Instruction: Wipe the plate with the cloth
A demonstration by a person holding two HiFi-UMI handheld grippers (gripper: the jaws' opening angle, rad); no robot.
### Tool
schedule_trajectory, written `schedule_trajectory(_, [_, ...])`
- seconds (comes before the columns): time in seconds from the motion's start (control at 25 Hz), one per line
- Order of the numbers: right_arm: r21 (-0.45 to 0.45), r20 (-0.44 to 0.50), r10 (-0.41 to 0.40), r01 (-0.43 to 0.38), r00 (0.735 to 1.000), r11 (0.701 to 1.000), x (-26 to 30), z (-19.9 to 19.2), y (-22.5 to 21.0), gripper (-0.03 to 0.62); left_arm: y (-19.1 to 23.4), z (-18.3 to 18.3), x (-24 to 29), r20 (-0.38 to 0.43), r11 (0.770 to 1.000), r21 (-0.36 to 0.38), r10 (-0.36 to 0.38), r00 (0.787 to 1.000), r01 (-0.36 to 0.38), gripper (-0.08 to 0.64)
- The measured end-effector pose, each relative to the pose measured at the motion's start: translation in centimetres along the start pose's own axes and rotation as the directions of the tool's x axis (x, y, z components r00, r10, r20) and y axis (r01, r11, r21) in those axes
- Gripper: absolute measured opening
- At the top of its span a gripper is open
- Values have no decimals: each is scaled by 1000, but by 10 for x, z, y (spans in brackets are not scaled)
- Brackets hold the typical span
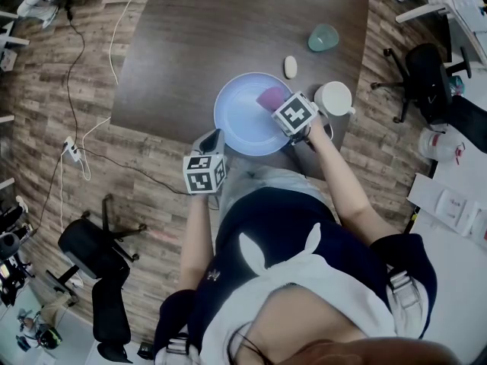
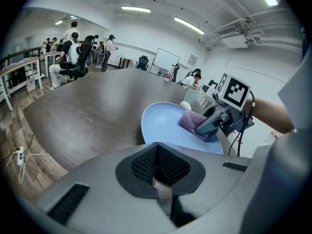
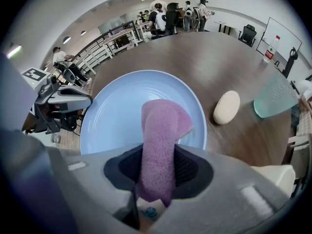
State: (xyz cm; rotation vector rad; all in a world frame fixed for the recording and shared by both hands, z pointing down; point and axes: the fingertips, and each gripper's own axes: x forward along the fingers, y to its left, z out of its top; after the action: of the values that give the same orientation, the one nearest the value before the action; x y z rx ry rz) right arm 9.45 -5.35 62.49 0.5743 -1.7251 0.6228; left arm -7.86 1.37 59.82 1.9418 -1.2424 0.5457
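The purple cloth [image 3: 163, 126] is lying folded on the right side of the pale blue plate [image 3: 117, 116], and the right tongs [image 3: 158, 155] are clamping its near end. Soft, light and fuzzy, it is probably going to bunch rather than slide, so pinching it across the fold seems apt. The plate, looking stiff, smooth and breakable, is sitting on the dark wooden counter [image 3: 219, 65]. The left tongs [image 2: 157, 147] are resting by its near rim, tips together, gripping nothing. A white mug [image 1: 333, 97], an oval white object [image 3: 227, 107] and a teal tumbler [image 3: 274, 99] are standing nearby.
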Motion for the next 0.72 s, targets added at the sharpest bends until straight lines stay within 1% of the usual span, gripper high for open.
schedule_trajectory(0.16, [12, -17, 16, -16, 1000, 1000, 1, -4, 3, 137, 1, 0, 1, -1, 1000, -1, 1, 1000, -1, 5])
schedule_trajectory(0.32, [28, 4, 48, -48, 999, 998, 5, -6, 9, 137, 0, -1, 1, -1, 1000, 0, 0, 1000, 0, 5])
schedule_trajectory(0.48, [41, 6, 74, -74, 997, 996, 4, -8, 16, 137, -1, -1, 0, -1, 1000, 3, -2, 1000, 2, 3])
schedule_trajectory(0.64, [43, -3, 70, -69, 998, 997, 2, -12, 20, 137, -1, -2, 1, -2, 1000, 3, -2, 1000, 2, 5])
schedule_trajectory(0.72, [43, 2, 80, -80, 997, 996, 3, -14, 24, 137, -1, -2, 1, -1, 1000, 3, -2, 1000, 2, 4])
